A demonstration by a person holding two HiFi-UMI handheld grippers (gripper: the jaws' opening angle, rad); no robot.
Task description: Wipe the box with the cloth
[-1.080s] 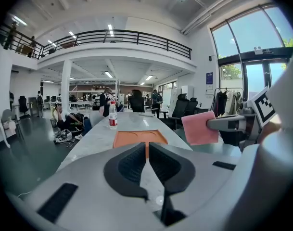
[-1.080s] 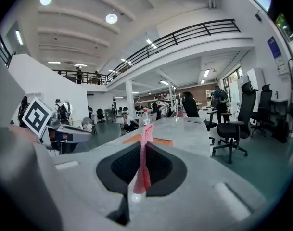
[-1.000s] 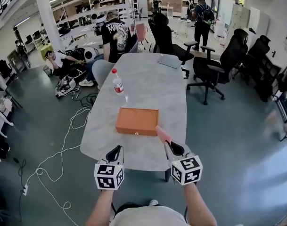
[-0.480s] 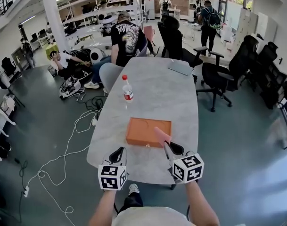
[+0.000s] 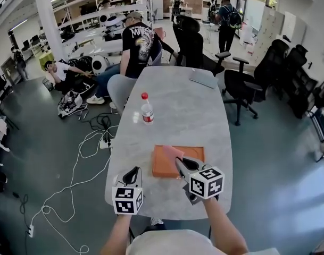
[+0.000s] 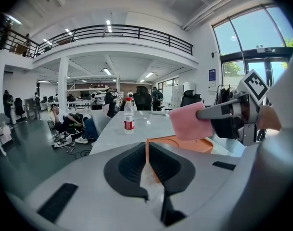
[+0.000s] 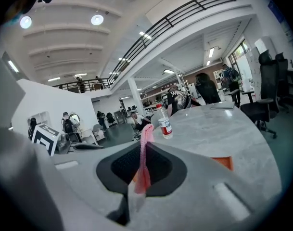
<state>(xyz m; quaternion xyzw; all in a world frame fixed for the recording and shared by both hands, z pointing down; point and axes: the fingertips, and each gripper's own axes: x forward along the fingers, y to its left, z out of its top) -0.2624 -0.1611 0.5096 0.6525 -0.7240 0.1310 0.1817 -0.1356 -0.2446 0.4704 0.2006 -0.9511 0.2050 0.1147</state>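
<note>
A flat orange box (image 5: pixel 191 155) lies on the grey table (image 5: pixel 177 110) close to its near edge. A pink cloth (image 5: pixel 171 153) hangs over the box's left part, and my right gripper (image 5: pixel 179 164) is shut on it. In the right gripper view the cloth (image 7: pixel 145 150) stands as a thin strip pinched between the jaws, with a corner of the box (image 7: pixel 223 163) showing to the right. My left gripper (image 5: pixel 132 173) is shut on nothing, at the table's near edge left of the box. The left gripper view shows the box (image 6: pixel 206 145) and the cloth (image 6: pixel 186 121) ahead.
A plastic water bottle (image 5: pixel 147 109) with a red cap stands on the table beyond the box. A closed laptop (image 5: pixel 203 79) lies at the far end. A person sits at the table's far left corner. Office chairs (image 5: pixel 246 84) stand to the right, and cables (image 5: pixel 79 158) lie on the floor at the left.
The box now lies much nearer to me. My right gripper has carried the pink cloth forward and left, over the box's left part. The left gripper has kept its place.
</note>
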